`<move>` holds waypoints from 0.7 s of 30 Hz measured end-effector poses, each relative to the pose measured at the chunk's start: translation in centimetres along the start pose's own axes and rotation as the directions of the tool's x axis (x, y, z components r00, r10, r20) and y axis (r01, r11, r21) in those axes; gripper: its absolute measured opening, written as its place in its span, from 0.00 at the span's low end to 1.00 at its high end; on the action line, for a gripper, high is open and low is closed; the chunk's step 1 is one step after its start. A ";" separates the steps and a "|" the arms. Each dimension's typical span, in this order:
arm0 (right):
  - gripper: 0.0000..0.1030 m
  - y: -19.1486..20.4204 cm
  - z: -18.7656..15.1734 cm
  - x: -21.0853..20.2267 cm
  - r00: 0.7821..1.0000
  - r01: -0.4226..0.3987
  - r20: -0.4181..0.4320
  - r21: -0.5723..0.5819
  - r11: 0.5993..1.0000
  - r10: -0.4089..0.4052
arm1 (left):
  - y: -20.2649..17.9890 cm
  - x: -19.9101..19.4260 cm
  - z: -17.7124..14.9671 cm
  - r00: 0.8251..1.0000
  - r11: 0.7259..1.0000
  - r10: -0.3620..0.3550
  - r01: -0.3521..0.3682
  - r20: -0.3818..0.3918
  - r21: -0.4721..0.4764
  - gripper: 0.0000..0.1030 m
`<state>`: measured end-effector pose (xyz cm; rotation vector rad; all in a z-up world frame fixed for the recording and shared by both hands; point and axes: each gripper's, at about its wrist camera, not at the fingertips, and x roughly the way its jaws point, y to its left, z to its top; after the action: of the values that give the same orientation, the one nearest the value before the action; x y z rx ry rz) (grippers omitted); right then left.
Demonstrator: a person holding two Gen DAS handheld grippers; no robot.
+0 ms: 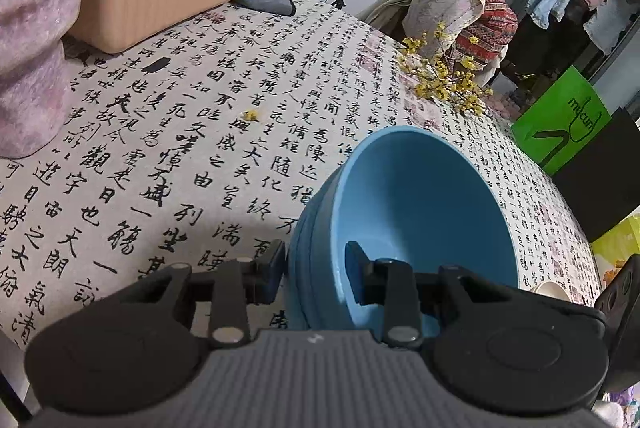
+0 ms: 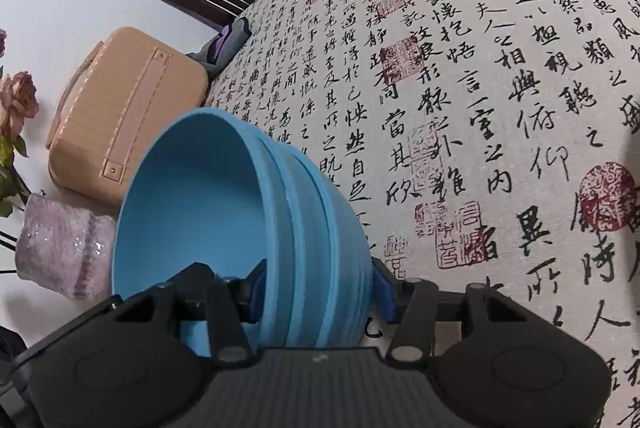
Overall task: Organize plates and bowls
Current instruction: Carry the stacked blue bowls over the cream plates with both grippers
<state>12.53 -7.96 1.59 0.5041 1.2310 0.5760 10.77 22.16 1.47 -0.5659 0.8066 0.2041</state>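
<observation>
Nested blue bowls (image 1: pixel 404 211) | my left gripper (image 1: pixel 316 268) and right gripper (image 2: pixel 320 288) each clamp opposite rims | I keep the stack level, set down mid-tablecloth (image 1: pixel 180 131).

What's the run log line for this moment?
left hand-held gripper: grips bowl stack rim | right hand-held gripper: grips opposite rim | stack: tilted

Both tongs (image 1: pixel 316 276) (image 2: pixel 320 288) clamped, angled downward

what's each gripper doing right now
left gripper: shut on the blue bowl stack, gripping its wall
right gripper: shut on the same stack's wall
</observation>
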 end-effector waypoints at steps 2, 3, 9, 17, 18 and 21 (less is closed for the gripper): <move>0.50 0.0 0.1 -0.3 1.000 -0.002 0.004 0.002 1.000 0.002 | -0.3 -0.1 -0.1 1.000 1.000 -0.001 0.001 0.002 0.003 0.32; 0.50 -0.1 0.1 -0.5 1.000 -0.003 0.007 0.001 1.000 0.003 | -0.5 -0.2 -0.1 1.000 1.000 -0.003 0.003 0.004 0.005 0.32; 0.50 -0.8 0.1 -2.0 1.000 -0.010 0.030 0.002 1.000 0.010 | -1.9 -0.6 -0.4 1.000 1.000 -0.010 0.010 0.013 0.025 0.32; 0.50 -2.0 0.2 -4.0 0.998 -0.015 0.055 0.013 1.000 0.014 | -3.8 -1.0 -1.0 1.000 0.998 -0.019 0.018 0.020 0.054 0.32; 0.50 -2.1 0.2 -4.2 0.998 -0.015 0.058 0.013 1.000 0.014 | -4.1 -1.1 -1.1 1.000 0.998 -0.021 0.019 0.022 0.057 0.32; 0.50 -2.4 0.3 -5.0 0.998 -0.017 0.068 0.012 1.000 0.016 | -4.9 -1.2 -1.3 0.999 0.997 -0.023 0.021 0.027 0.068 0.32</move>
<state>12.00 -13.03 3.71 0.5407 1.1676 0.5608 10.95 17.38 3.58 -0.5069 0.7775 0.1634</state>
